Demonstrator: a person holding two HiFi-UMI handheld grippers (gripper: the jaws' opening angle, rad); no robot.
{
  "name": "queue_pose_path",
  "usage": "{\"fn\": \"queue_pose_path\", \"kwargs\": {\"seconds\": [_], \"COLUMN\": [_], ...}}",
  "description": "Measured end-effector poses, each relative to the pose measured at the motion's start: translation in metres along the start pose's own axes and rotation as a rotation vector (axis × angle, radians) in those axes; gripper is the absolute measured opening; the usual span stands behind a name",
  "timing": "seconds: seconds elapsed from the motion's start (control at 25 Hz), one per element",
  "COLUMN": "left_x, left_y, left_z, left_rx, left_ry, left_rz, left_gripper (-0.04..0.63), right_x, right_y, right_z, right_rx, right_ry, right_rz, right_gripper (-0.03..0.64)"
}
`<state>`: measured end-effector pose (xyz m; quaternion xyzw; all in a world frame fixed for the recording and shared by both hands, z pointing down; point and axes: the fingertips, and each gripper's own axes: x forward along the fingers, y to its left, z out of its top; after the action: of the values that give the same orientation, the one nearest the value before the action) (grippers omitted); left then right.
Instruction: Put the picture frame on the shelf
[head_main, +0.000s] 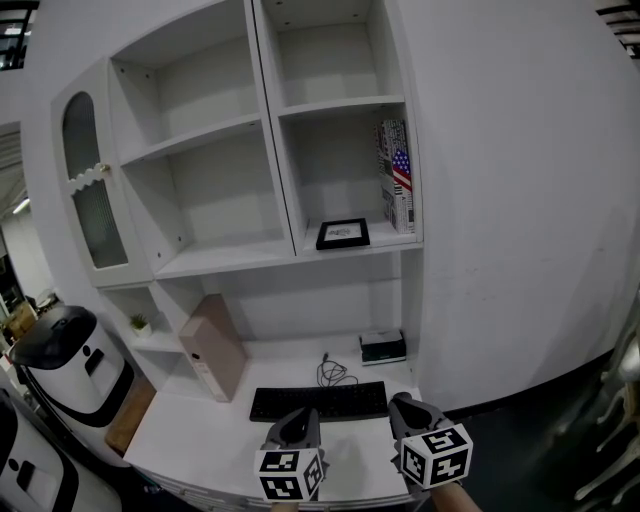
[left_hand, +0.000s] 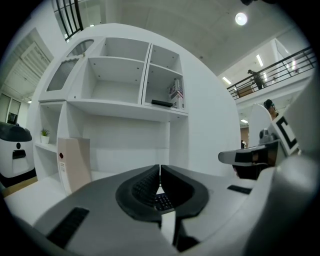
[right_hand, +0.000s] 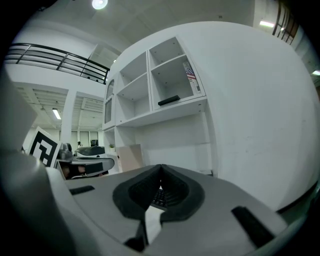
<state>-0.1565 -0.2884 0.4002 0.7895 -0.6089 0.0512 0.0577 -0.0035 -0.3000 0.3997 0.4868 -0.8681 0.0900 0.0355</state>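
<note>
Your left tool and right tool are pressed together, empty; the picture frame lies flat on the shelf, high ahead of them, nearer your right tool.

In my head view the bottom edge cuts off the left claw and right claw just behind their marker cubes (the handles fall outside). The left claw hides a stretch of the keyboard. The print in the picture frame is too small to read.
</note>
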Motion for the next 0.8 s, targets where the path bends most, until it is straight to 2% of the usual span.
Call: {"fn": "queue_pose_path", "kwargs": {"seconds": [0.36, 0.8], "left_x": [-0.008, -0.01], "left_y": [0.001, 0.001], "left_z": [-0.005, -0.024], "left_rx": [0.004, -0.046], "left_ry": [-0.017, -0.014], "left_rz": [0.019, 0.01], "left_gripper": [0.02, 0.02], "right_x": [-0.006, -0.007], "right_y": [-0.004, -0.006], "right_z": [-0.008, -0.029], "right_rx": [0.024, 0.02], "right_ry": [-0.005, 0.039], "right_rz": [0.004, 0.034], "right_gripper": [0.0, 0.0]}}
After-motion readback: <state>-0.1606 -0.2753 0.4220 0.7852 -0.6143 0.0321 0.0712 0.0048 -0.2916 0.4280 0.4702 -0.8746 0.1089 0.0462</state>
